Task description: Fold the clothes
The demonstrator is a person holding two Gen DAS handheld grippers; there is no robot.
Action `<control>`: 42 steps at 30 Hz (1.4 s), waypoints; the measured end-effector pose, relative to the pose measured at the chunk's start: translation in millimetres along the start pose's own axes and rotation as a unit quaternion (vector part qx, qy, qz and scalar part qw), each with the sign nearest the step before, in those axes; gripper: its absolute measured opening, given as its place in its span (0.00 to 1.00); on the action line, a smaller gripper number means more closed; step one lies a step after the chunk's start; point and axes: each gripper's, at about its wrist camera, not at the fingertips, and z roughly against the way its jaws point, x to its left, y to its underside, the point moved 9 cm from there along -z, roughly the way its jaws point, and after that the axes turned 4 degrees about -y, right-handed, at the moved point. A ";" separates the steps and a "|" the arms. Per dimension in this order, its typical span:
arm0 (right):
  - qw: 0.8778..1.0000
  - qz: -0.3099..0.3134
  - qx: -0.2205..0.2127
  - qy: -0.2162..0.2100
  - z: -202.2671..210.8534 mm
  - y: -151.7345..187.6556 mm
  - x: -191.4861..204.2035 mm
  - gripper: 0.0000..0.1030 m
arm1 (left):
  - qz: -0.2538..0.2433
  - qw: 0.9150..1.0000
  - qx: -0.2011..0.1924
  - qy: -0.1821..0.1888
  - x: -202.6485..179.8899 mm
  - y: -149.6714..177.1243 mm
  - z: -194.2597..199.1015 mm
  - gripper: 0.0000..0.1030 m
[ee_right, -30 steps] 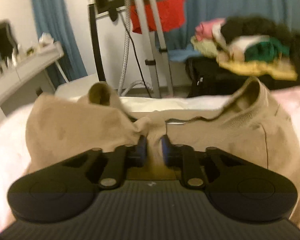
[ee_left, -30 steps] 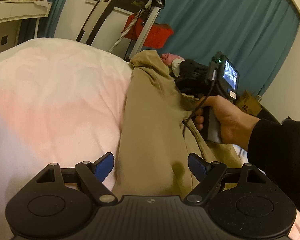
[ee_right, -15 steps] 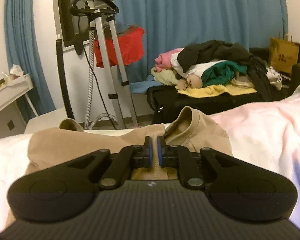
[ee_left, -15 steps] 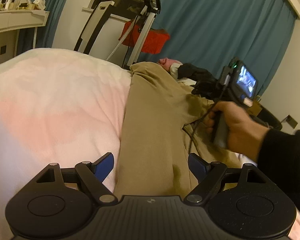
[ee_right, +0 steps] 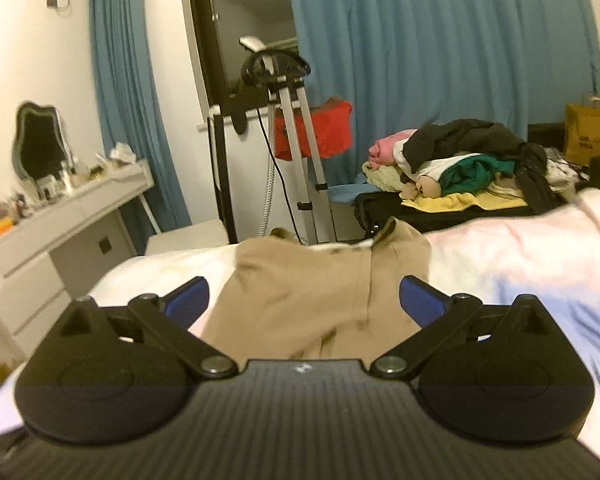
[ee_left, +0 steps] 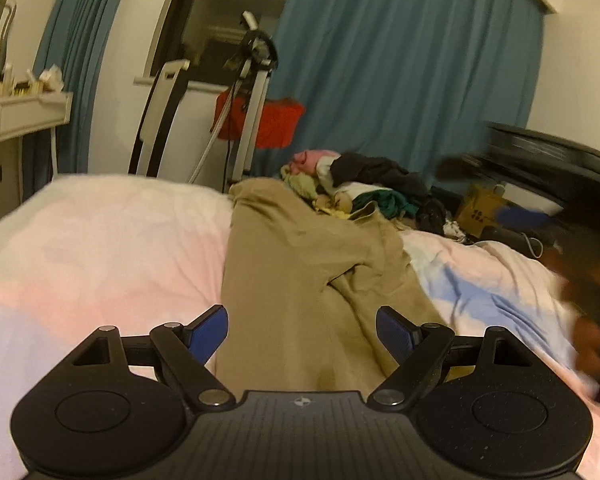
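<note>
A tan garment point(ee_left: 300, 272) lies lengthwise on the pink-and-white bed point(ee_left: 100, 248), with one side folded over toward the middle. My left gripper point(ee_left: 302, 330) hangs open just above its near end, blue pads wide apart, holding nothing. In the right wrist view the same tan garment point(ee_right: 304, 288) stretches away ahead, and my right gripper point(ee_right: 304, 300) is open over its near edge with empty jaws. A blurred hand and dark sleeve point(ee_left: 588, 300) with the other gripper sit at the right edge of the left wrist view.
A pile of mixed clothes point(ee_right: 460, 168) sits on a dark case beyond the bed. A garment steamer stand point(ee_right: 288, 128) with a red cloth stands by the blue curtains. A white dresser point(ee_right: 60, 216) with a mirror is at the left. A yellow paper bag point(ee_right: 590, 136) stands far right.
My right gripper let go of the tan garment, opened wide and drew back to the right. The folded side now rests on the garment. My left gripper stayed open and tilted up slightly.
</note>
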 end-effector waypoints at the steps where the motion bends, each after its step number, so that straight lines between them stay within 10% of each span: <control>1: 1.000 -0.005 -0.001 -0.001 21.0 6.3 2.1 1.00 | -0.003 1.000 -0.002 0.002 -2.5 -0.7 6.7 0.81; 10: 0.995 -0.079 0.065 0.007 140.0 83.7 -14.5 1.00 | -0.003 0.996 0.091 0.009 -2.0 33.0 67.0 0.81; 14: 0.968 -0.216 0.129 -0.016 144.5 129.7 -42.8 0.95 | 0.024 0.987 0.161 -0.005 10.9 62.0 74.9 0.81; 19: 0.927 -0.331 0.177 -0.006 140.7 168.2 -64.3 0.85 | 0.155 0.958 0.240 -0.022 51.3 93.4 73.8 0.81; 24: 0.891 -0.403 0.209 0.020 141.1 199.2 -78.9 0.72 | 0.323 0.904 0.281 0.013 84.3 113.7 75.5 0.79; 29: 0.860 -0.448 0.243 -0.041 145.6 213.0 -57.7 0.72 | 0.317 0.895 0.310 0.039 72.5 124.4 85.5 0.72; 42: 0.881 -0.389 0.270 0.008 165.3 230.1 -32.7 0.58 | 0.303 0.885 0.353 0.026 58.6 137.9 91.4 0.31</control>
